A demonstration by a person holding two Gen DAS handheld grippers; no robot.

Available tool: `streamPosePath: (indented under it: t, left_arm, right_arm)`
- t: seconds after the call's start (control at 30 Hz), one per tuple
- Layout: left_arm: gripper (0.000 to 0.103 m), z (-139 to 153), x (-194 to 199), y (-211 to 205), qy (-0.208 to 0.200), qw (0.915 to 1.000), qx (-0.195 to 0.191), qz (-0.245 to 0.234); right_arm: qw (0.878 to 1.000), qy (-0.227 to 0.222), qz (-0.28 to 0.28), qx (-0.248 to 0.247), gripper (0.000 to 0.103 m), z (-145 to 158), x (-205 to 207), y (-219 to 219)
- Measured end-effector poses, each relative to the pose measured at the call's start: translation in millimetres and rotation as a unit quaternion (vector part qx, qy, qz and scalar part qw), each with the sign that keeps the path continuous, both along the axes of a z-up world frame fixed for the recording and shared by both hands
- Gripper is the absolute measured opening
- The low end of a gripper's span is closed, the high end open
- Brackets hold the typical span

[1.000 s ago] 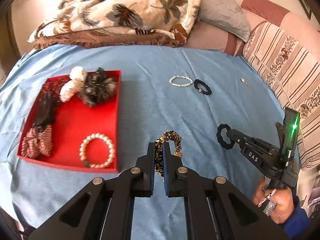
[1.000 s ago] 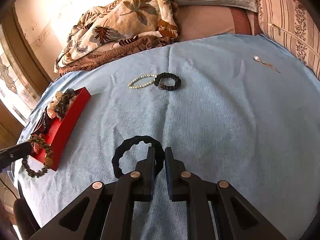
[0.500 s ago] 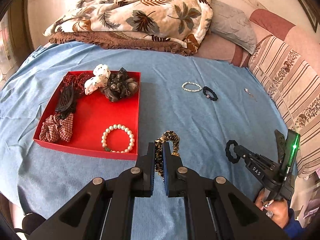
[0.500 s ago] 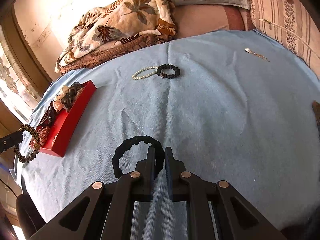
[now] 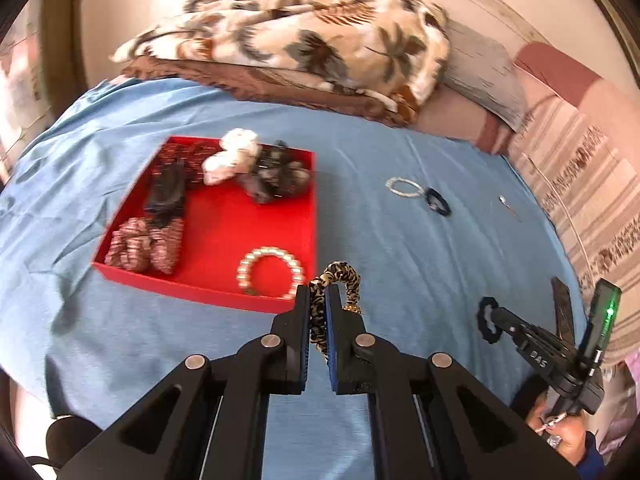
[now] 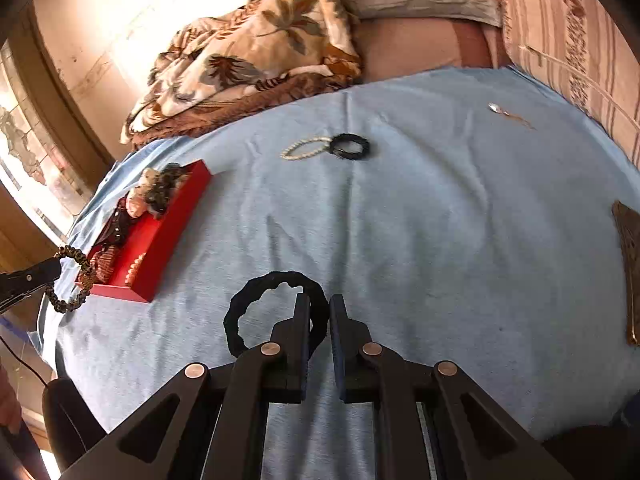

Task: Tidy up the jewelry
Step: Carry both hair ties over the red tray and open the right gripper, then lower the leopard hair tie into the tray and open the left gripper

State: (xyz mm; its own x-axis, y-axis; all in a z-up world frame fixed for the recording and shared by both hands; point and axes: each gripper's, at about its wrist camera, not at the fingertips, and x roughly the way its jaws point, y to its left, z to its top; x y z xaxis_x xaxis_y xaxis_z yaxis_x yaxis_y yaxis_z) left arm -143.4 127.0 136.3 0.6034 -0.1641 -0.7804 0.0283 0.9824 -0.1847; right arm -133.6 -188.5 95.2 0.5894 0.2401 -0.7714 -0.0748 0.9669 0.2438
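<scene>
My left gripper (image 5: 318,294) is shut on a leopard-print scrunchie (image 5: 340,276) and hangs just off the near right corner of the red tray (image 5: 224,220). The tray lies on the blue bedsheet and holds several scrunchies, a dark clip and a pearl bracelet (image 5: 270,276). My right gripper (image 6: 319,306) is shut on a black scrunchie (image 6: 256,304), held above the sheet; it also appears in the left wrist view, where the right gripper (image 5: 496,318) is low on the right. A small pearl bracelet (image 6: 304,148) and a black bracelet (image 6: 352,146) lie together farther back on the sheet.
A small pendant or earring (image 6: 506,112) lies at the far right of the sheet. A leaf-print blanket (image 5: 304,40) and pillows (image 5: 484,72) are piled at the head of the bed. A brown flat object (image 6: 630,260) lies at the right edge. A person's hand (image 5: 560,436) holds the right gripper.
Both grippers have drawn back and risen a little, each still holding its scrunchie. In the left wrist view the red tray has shifted toward the centre and the view has rolled.
</scene>
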Motion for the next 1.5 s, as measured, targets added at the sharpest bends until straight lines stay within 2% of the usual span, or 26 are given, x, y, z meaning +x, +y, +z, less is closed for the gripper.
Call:
streamPosePath:
  t: [0.2, 0.4, 0.63, 0.87, 1.07, 1.23, 1.5]
  left_arm:
    - [0.007, -0.9, -0.4, 45.8, 0.001, 0.9986, -0.009, 0.051]
    - [0.007, -1.9, 6.6, 82.0, 0.001, 0.9956, -0.045, 0.082]
    - [0.007, -11.7, 24.2, 97.4, 0.007, 0.9938, -0.074, 0.082]
    - [0.007, -42.1, 49.8, 97.8, 0.031, 0.9925, -0.088, 0.079]
    - [0.007, -68.5, 71.4, 103.9, 0.054, 0.9909, -0.089, 0.085]
    - [0.007, -82.5, 77.3, 104.8, 0.067, 0.9913, -0.072, 0.088]
    - [0.007, -89.6, 76.7, 97.4, 0.069, 0.9938, -0.04, 0.078]
  right_arm:
    - [0.999, -0.006, 0.034, -0.004, 0.011, 10.9, 7.2, 27.5]
    - [0.997, -0.011, 0.074, 0.006, 0.011, 24.4, 23.8, 62.3]
    - [0.991, -0.021, 0.129, 0.002, 0.011, 34.8, 44.0, 118.0]
    - [0.986, -0.023, 0.167, -0.011, 0.011, 30.9, 71.7, 165.3]
    - [0.979, -0.013, 0.199, -0.034, 0.011, 15.6, 101.2, 208.8]
    - [0.972, 0.003, 0.224, -0.066, 0.011, -8.2, 120.7, 239.9]
    - [0.967, -0.002, 0.23, -0.108, 0.011, -27.8, 135.8, 258.3]
